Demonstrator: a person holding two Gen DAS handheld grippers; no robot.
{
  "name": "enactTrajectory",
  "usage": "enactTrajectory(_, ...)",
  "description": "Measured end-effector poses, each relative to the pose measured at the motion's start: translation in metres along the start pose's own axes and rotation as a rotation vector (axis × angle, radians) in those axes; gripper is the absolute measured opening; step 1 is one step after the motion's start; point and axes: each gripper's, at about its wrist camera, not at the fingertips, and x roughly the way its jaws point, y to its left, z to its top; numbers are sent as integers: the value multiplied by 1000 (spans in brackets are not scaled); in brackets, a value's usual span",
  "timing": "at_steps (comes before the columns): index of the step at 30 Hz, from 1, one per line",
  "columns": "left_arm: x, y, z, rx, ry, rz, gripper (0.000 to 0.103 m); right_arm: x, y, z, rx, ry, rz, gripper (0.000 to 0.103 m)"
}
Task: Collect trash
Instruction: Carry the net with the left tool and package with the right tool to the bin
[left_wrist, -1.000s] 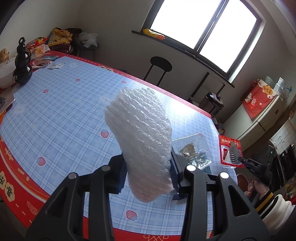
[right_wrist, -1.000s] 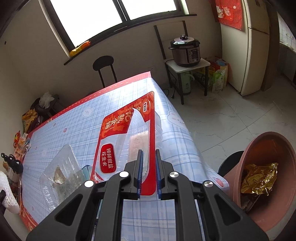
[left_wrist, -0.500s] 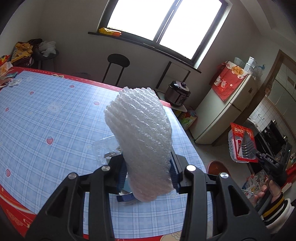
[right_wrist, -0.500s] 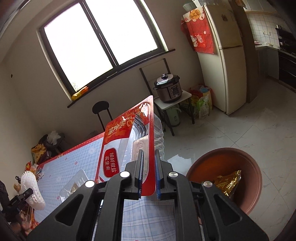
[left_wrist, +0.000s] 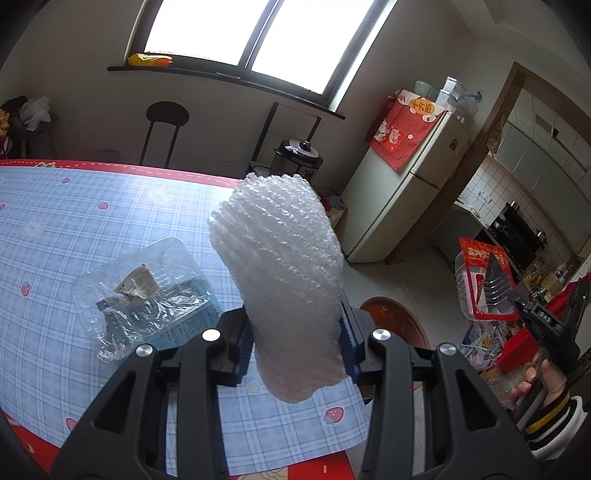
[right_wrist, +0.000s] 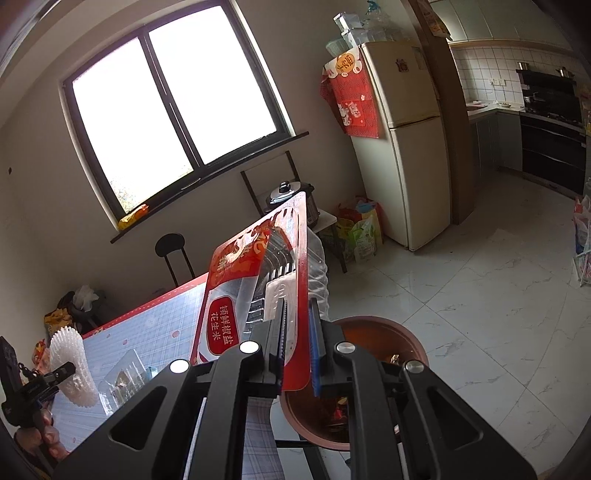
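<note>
The left tool (left_wrist: 295, 343) squeezes one white foam fruit net (left_wrist: 280, 284) between its two blue pads and holds it up in the air, above the edge of the surface (left_wrist: 74, 206) with the blue checked cloth. One clear plastic box (left_wrist: 144, 291) with scraps inside lies on that cloth, just to the left of the tool.

The right tool (right_wrist: 297, 354) pinches one red and clear snack tray (right_wrist: 258, 291) by its edge and holds it up over one round brown trash bin (right_wrist: 406, 343) on the floor. Some trash already lies inside the bin. One fridge (right_wrist: 406, 147) and one rice cooker (right_wrist: 291, 199) stand by the far wall.
</note>
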Motion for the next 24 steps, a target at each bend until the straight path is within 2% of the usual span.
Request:
enactTrajectory(6, 12, -32, -6, 26, 6, -8, 41, -6, -33, 2, 13, -3, -14, 12)
enactTrajectory(13, 15, -53, -11, 30, 0, 18, 41, 4, -64, 5, 14, 20, -16, 11)
enactTrajectory(18, 10, -51, -14, 14, -5, 58, 41, 29, -68, 4, 1, 64, 7, 3)
enactTrajectory(24, -6, -39, -16, -9, -21, 116, 41, 66, -51, 3, -16, 111, 61, 2)
